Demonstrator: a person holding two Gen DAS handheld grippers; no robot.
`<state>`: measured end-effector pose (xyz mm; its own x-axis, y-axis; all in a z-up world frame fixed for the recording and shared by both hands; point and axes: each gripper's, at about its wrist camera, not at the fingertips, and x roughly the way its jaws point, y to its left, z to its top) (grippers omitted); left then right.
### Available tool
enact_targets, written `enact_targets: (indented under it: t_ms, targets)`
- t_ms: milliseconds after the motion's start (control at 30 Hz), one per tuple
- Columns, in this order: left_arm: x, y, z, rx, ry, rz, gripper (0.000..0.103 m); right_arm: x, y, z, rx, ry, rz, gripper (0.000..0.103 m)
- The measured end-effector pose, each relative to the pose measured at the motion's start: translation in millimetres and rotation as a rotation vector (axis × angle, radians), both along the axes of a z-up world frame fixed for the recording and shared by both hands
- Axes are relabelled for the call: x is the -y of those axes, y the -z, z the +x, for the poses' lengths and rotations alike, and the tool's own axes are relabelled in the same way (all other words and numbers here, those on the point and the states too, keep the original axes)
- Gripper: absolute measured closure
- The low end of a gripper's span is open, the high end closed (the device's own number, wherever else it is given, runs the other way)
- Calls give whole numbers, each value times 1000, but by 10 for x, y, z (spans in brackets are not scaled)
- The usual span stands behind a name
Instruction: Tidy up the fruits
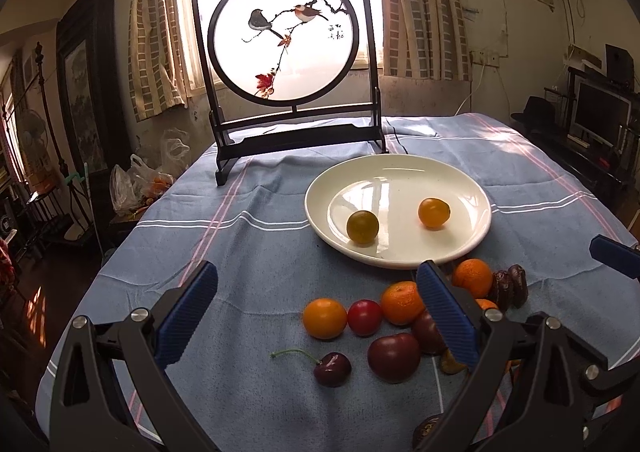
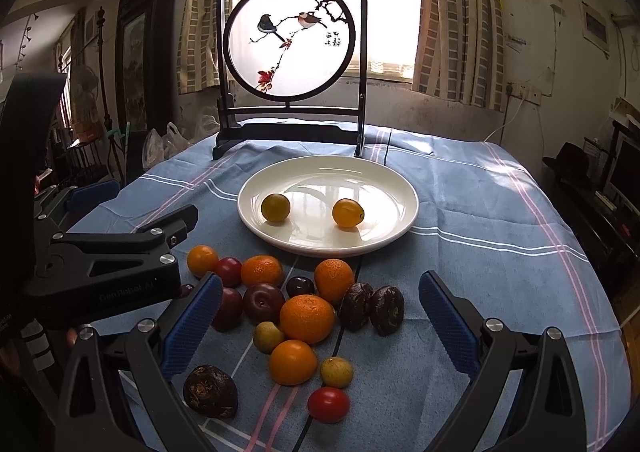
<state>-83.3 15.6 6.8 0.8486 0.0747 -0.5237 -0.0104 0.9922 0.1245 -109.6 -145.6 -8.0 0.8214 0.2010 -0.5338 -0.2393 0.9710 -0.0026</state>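
A white plate (image 1: 472,188) (image 2: 404,192) on the blue cloth holds two small fruits, a greenish one (image 1: 362,227) (image 2: 275,207) and an orange one (image 1: 433,213) (image 2: 347,213). In front of it lies a loose pile: oranges (image 2: 307,318), dark plums (image 1: 393,357), a cherry (image 1: 332,369), a red tomato (image 2: 328,404), wrinkled dark fruits (image 2: 386,309). My left gripper (image 1: 320,316) is open above the pile's left part, holding nothing. My right gripper (image 2: 320,322) is open above the pile's middle, also without a load. The left gripper's body (image 2: 120,264) shows at the left of the right wrist view.
A dark-framed screen with painted birds (image 1: 286,36) (image 2: 290,40) stands at the table's far edge, behind the plate. Plastic bags (image 1: 136,184) sit off the table's left side. A monitor and shelves (image 1: 600,116) stand at the right.
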Motion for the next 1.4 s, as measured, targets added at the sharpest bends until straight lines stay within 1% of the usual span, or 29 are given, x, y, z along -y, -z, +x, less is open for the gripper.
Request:
enact_targets:
  t_ms: [267,433,500,600,667,733,767,833,900,967,1033,1100,1133,1167,1233,1300,1333,1367,1400]
  targets:
    - [23,0,-4,-1,8,6,5,-1,2,-22,1,-7,-13,4]
    - [1,23,-41,-13,21,30,5,28,3,-66,-2,-22,-50,4]
    - [-19,62,-90,-29,57,63,5,76,36,-94,-24,-43,-85,4]
    - [-50,154,-210,-71,127,139,5,189,159,-186,-74,-92,-168,4]
    - [-57,210,-317,-101,200,158,5,276,243,-239,-112,-108,-198,4]
    - [-56,259,-390,-125,255,163,5,367,285,-262,-132,-100,-202,4]
    - [-62,271,-381,-145,264,155,5,413,282,-249,-140,-95,-190,4]
    - [-103,251,-312,-169,271,103,5,496,226,-170,-146,-84,-151,4]
    - [-188,166,-211,-148,252,35,5,557,153,-61,-132,-54,-123,4]
    - [-257,109,-103,-131,220,-19,5,600,116,93,-137,-34,-118,4]
    - [-280,93,-5,-134,199,-31,5,649,152,227,-161,-19,-122,4]
    - [-276,128,99,-146,172,10,5,739,295,379,-228,22,-147,4]
    - [-285,157,177,-168,155,30,5,799,385,441,-257,43,-164,4]
    - [-311,187,253,-188,141,28,5,866,480,496,-281,56,-176,4]
    - [-383,212,396,-198,130,1,5,1016,674,615,-336,96,-189,4]
    - [-444,213,540,-191,113,-19,5,1161,840,734,-399,128,-141,4]
    - [-467,209,613,-185,110,-33,5,1222,905,779,-418,130,-89,4]
    - [-494,204,689,-180,107,-46,5,1264,910,790,-399,151,-54,3]
    - [-520,201,767,-173,99,-57,5,1259,924,799,-389,167,-58,3]
